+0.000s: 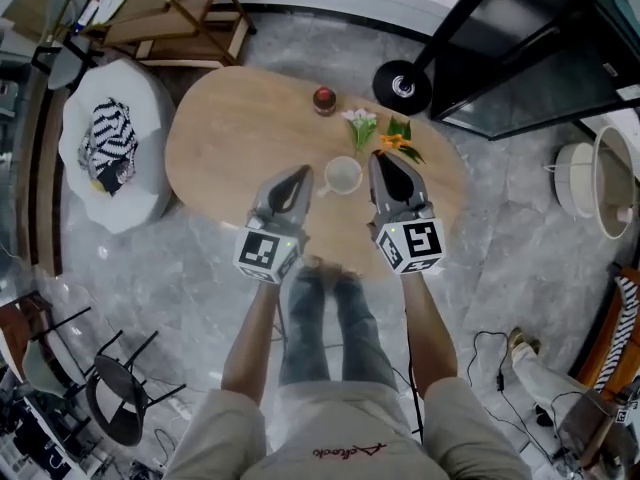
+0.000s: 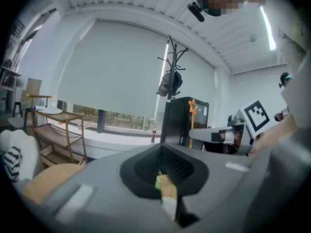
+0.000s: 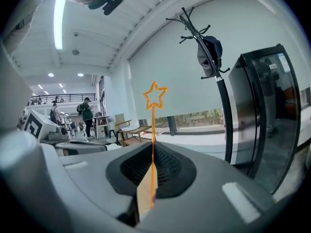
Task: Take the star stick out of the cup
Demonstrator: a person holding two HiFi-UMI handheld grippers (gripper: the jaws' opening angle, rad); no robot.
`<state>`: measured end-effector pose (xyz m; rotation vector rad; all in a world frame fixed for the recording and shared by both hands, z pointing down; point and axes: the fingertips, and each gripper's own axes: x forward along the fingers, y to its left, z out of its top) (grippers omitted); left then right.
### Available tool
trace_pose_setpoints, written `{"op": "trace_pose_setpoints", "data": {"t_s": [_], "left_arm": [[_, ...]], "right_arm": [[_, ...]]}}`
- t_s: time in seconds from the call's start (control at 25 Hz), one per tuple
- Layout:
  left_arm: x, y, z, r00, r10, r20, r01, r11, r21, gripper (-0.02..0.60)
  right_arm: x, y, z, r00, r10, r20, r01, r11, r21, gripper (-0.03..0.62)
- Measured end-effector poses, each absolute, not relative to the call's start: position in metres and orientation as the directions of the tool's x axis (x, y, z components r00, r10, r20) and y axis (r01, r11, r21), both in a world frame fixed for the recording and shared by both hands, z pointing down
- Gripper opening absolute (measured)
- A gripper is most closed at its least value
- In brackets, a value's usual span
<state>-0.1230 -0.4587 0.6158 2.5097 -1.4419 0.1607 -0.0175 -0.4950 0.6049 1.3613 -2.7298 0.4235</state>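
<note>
In the right gripper view a thin orange star stick [image 3: 153,130] stands upright between my right gripper's [image 3: 153,148] jaws, which are shut on its shaft, the star [image 3: 155,95] well above them. In the head view the white cup [image 1: 342,175] sits on the wooden table [image 1: 230,138], between the two grippers. My right gripper [image 1: 378,160] is just right of the cup, with the orange star [image 1: 391,141] past its tip. Left of the cup, my left gripper [image 1: 302,173] has its jaws together and holds nothing. The left gripper view shows the star stick [image 2: 193,107] off to the right.
A white flower [image 1: 360,120] and green leaves [image 1: 401,128] lie behind the cup, and a small red object [image 1: 324,99] sits further back. A coat stand base [image 1: 402,86] is on the floor beyond the table. A white seat with a striped cloth [image 1: 108,138] stands to the left.
</note>
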Motion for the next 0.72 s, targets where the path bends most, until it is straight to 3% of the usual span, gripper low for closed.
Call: {"op": "trace_pose_setpoints", "data": {"t_s": [0.24,0.72], "left_arm": [[-0.126,-0.475,0.516,0.498,-0.860,0.113,-0.867,-0.494,0.063,-0.002],[-0.111,-0.438,0.374,0.485,-0.874,0.010,-0.874,-0.485,0.026,0.000]], "right_arm": [[-0.017,-0.499,0.507,-0.608,-0.791,0.070,-0.789,0.592,-0.166,0.012],[0.005,-0.451,0.378,-0.604,-0.797,0.007,-0.792,0.598,-0.122,0.012]]}}
